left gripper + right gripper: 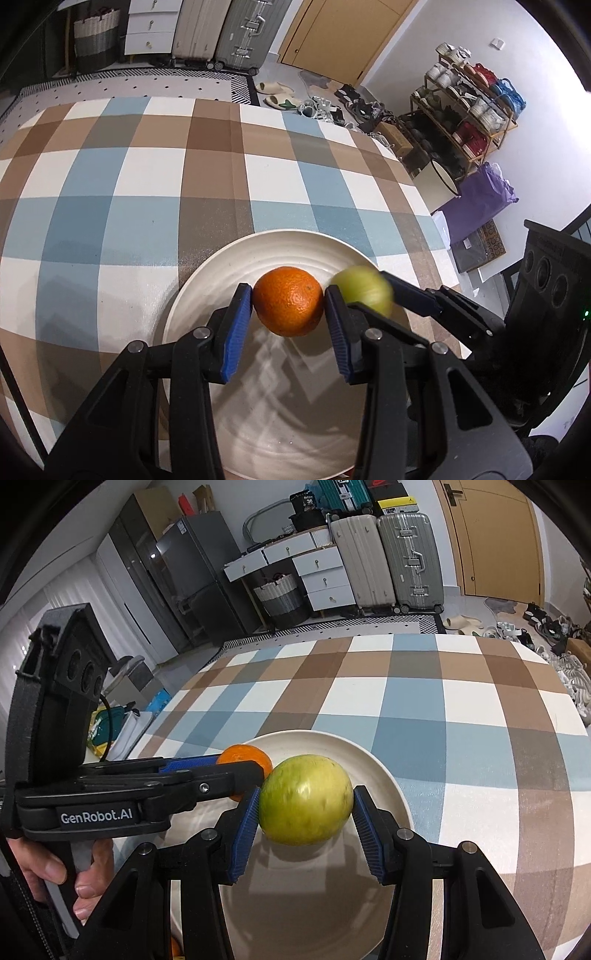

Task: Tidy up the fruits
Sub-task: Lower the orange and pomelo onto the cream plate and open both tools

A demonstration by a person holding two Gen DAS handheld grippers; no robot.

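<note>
The left gripper (289, 312) clamps a round orange fruit (289, 301) between its blue pads, above a white ribbed ceramic plate (221, 269) on the checked counter (110, 184). Just beside it, the right gripper (306, 808) holds a round green fruit (306, 799), blurred and perhaps touching the orange one.

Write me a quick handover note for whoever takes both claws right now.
Left claw: shut on the orange, over the white plate.
Right claw: shut on the green fruit, over the same plate, beside the orange.
Plate sits on the checked tablecloth.
Done: both fruits picked up and brought to the plate.
Left: lower each fruit, open, withdraw.
</note>
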